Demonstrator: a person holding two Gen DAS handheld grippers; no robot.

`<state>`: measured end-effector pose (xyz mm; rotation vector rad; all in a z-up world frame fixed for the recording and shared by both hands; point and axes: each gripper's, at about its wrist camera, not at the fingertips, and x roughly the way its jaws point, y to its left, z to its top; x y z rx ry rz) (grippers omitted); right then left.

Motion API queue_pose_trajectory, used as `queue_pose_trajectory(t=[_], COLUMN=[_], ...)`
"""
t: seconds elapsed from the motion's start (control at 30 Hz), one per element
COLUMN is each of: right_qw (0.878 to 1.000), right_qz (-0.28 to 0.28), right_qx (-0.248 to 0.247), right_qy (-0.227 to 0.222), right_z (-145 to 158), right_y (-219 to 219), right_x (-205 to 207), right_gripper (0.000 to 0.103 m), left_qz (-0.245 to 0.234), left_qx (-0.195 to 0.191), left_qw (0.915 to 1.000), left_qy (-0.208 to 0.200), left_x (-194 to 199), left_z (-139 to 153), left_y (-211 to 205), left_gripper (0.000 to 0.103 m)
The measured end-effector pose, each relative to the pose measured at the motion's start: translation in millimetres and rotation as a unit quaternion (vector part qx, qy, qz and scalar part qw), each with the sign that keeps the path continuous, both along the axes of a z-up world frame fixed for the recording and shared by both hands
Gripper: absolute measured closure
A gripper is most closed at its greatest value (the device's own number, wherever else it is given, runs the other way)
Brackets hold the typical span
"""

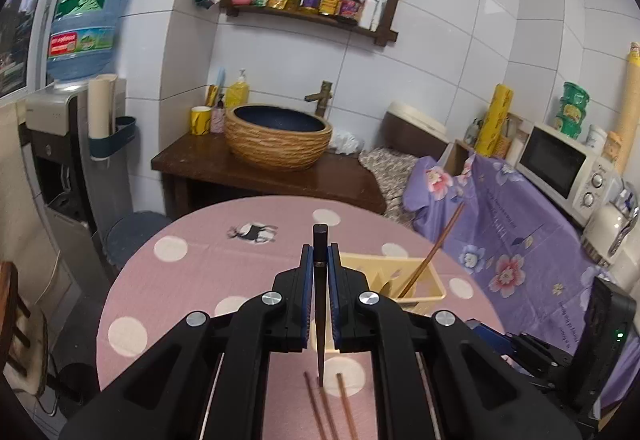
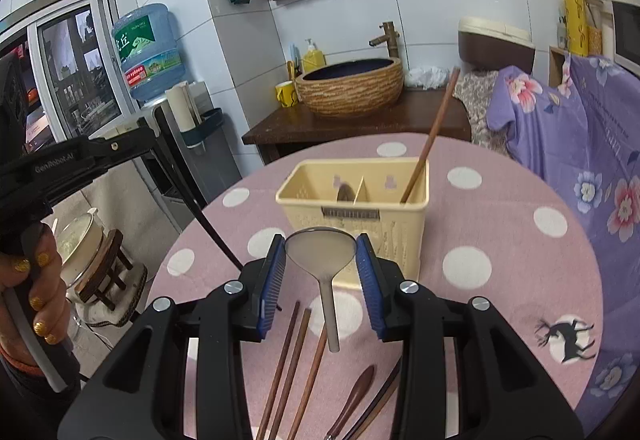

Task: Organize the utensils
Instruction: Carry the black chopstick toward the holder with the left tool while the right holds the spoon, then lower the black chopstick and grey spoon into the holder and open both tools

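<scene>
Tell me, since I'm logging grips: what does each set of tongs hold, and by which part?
The left tongs pinch a dark chopstick near its thick upper end. The right tongs clamp a metal spoon across its bowl, handle hanging down.

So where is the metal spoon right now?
In the right wrist view, the metal spoon is held by its bowl between the right gripper fingers, before the cream utensil basket.

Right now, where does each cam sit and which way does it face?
Left wrist: on the left hand-held gripper, looking down along its fingers over the pink polka-dot round table; gripper shut on a dark chopstick.
Right wrist: on the right hand-held gripper, facing the cream plastic utensil basket; it holds a metal spoon; a hand shows at left.
Shared: table, basket, woven-look basin.
</scene>
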<state>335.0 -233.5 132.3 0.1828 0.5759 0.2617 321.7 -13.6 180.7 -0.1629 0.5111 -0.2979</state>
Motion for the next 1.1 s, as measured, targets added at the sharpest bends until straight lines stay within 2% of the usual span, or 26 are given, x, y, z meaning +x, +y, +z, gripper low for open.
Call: queue_pose_trajectory(t=[0.13,0.3,0.43,0.57,0.87,1.1], right_qw=[0.999,0.996,0.994,0.993,0.994,0.994], right_qz=[-0.012,-0.046,-0.072,-0.083,-0.087,-0.094], right_qx=[0.007,0.013,0.007,-0.009,-0.036,-0.056], right_qy=[-0.033,-0.074,-0.085,-0.087,-0.048,-0.027], right_z=[41,95,107,93,21,-17], right_y=[-12,-29,-34,-34,-23,-19], right_x=[9,27,44,55,73,79], right_gripper=[0.066,0.066,0.066,0.066,0.066,0.066], left_qz=[-0.020,-0.011,0.006,0.015,0.013,0.004], left_qx=[-0.017,-0.025,-0.021,-0.008,0.016,0.031], left_qw=[0.9996,0.9983,0.9974,0.9979,0.9997,0.9994], left_qy=[-0.011,-0.053,-0.069,-0.063,-0.014,0.016], left_x=[10,25,44,57,71,76], left_z=[39,87,103,83,7,-33], left_y=[-9,-25,-42,-55,-69,-78], left_gripper=[0.095,0.095,0.095,0.095,0.095,0.095])
